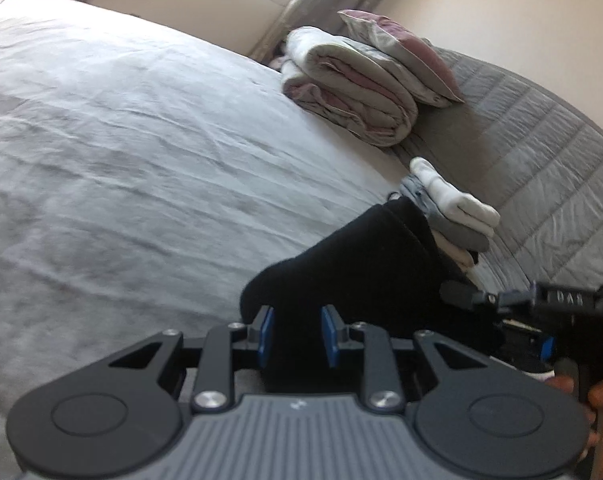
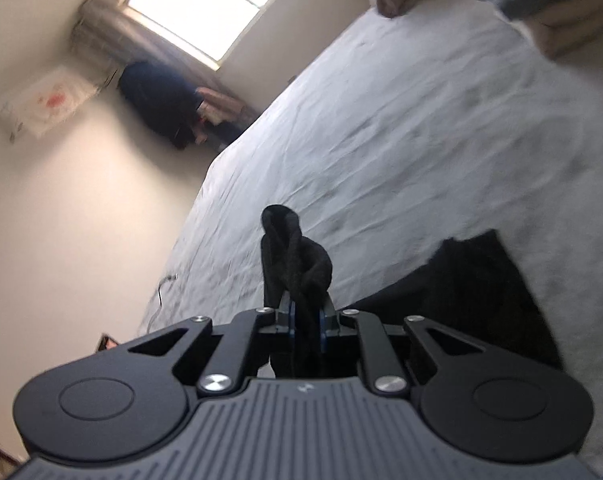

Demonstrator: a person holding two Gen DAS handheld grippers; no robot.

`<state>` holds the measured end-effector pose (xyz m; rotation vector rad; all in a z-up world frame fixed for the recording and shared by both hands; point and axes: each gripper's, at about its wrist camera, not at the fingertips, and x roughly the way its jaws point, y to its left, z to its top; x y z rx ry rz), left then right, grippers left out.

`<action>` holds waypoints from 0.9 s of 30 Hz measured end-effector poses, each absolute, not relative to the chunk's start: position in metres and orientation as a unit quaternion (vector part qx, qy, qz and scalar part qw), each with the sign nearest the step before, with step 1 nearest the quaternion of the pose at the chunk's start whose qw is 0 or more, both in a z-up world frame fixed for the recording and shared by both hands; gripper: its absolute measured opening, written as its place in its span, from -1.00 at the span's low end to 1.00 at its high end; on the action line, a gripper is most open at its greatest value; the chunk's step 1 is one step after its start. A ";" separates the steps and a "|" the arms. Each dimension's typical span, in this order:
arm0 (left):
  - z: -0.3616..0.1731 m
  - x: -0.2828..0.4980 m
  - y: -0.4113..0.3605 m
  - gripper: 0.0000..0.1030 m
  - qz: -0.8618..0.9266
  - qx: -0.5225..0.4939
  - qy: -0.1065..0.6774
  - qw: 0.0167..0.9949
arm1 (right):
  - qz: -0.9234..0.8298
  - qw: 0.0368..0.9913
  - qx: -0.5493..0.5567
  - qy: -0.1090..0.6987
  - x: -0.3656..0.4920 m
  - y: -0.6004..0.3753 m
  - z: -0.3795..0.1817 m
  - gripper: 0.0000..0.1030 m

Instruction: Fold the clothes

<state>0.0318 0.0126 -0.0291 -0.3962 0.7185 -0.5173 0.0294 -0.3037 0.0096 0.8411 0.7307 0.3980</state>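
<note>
A black sock (image 1: 361, 276) hangs between both grippers above the grey bed sheet (image 1: 121, 140). My left gripper (image 1: 297, 334) has its blue pads on either side of one end of the sock, with a gap between pads. My right gripper (image 2: 305, 320) is shut on the other end of the black sock (image 2: 295, 256), which bunches up above its fingertips. The right gripper also shows at the right edge of the left wrist view (image 1: 541, 320). More black cloth (image 2: 473, 292) lies on the bed at the right of the right wrist view.
A stack of folded white and grey socks (image 1: 449, 208) sits by the quilted grey cover (image 1: 541, 152). A folded duvet (image 1: 353, 92) and pillow (image 1: 401, 52) lie at the head. A window (image 2: 205, 4) and dark bundle (image 2: 161, 100) are beyond the bed.
</note>
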 end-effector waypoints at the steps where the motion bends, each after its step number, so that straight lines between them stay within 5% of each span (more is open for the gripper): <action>1: -0.029 0.031 0.009 -0.51 -0.253 -0.189 0.346 0.884 | 0.180 0.825 0.407 0.350 0.030 -0.308 0.006 -0.72; 19: -0.046 0.033 -0.030 -0.49 -0.282 -0.151 0.378 0.869 | 0.103 0.798 0.414 0.426 0.006 -0.356 -0.025 -0.71; 27: -0.036 0.028 -0.024 -0.47 -0.245 -0.151 0.343 0.894 | 0.087 0.869 0.309 0.377 -0.002 -0.348 -0.003 -0.30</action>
